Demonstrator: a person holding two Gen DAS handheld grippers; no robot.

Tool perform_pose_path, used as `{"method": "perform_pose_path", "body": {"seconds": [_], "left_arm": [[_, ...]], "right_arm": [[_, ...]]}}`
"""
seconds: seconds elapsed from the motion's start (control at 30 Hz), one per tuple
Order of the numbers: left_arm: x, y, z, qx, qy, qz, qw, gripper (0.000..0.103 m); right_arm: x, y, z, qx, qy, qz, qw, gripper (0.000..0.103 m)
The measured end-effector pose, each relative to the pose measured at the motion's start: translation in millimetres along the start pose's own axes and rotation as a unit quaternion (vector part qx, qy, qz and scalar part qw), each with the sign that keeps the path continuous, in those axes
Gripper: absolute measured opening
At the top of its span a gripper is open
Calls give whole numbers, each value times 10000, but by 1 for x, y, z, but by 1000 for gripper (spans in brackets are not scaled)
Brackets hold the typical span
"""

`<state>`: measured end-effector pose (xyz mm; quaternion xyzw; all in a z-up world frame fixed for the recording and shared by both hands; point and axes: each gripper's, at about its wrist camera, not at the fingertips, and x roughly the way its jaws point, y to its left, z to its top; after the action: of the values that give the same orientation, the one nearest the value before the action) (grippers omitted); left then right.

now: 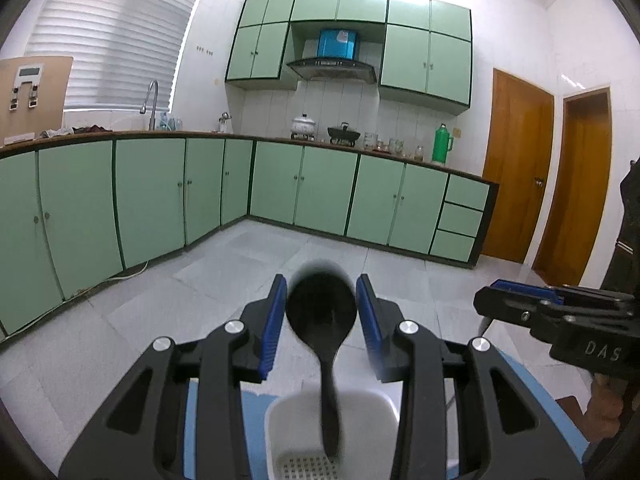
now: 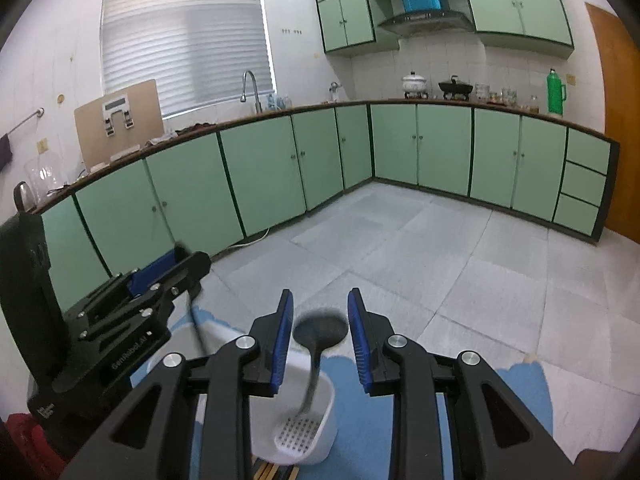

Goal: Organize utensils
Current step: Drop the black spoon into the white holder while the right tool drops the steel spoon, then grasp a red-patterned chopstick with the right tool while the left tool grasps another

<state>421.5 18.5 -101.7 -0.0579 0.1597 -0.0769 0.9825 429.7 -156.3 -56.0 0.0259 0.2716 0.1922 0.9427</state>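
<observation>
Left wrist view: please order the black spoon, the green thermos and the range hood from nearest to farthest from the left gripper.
1. Black spoon: between the fingers of the left gripper, standing in the white holder.
2. Green thermos: on the far counter, to the right.
3. Range hood: high on the back wall, above the stove.

Glossy black plastic spoon (image 1: pixel 321 312), white plastic holder (image 1: pixel 276 436)

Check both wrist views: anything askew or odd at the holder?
Nothing spilled or damaged. The black spoon stands handle-down in the white holder, leaning a little, its bowl between the open left tool. What look like chopsticks lie outside by the holder's base, on the blue table.
</observation>
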Motion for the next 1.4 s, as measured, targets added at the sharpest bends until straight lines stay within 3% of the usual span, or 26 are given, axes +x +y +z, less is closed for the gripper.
{"method": "perform_pose_path", "body": {"seconds": [0.2,0.37,0.53,0.67,0.87,1.07,1.4], "left_arm": [[-31,-2,-3,108,113,138,9998,46],[-78,-12,-24,279,258,226,9990,56],[-119,-14,-65,286,825,211,9960,62],[-147,-13,-112,300,1466,278,9884,72],[-177,-7,-159,371,2012,488,9776,78],[-193,2,-185,350,2321,625,9701,79],[-201,6,-194,284,2515,592,9656,79]], "right_arm": [[-21,2,-12,134,5,-104,9999,38],[-53,7,-42,300,-3,-188,9994,47],[-88,19,-98,504,254,-396,9976,61],[-110,30,-152,504,624,-711,9942,68],[-133,54,-217,490,1165,-803,9887,68],[-139,79,-247,421,1399,-704,9868,65],[-123,97,-255,133,1692,-652,9833,36]]}}
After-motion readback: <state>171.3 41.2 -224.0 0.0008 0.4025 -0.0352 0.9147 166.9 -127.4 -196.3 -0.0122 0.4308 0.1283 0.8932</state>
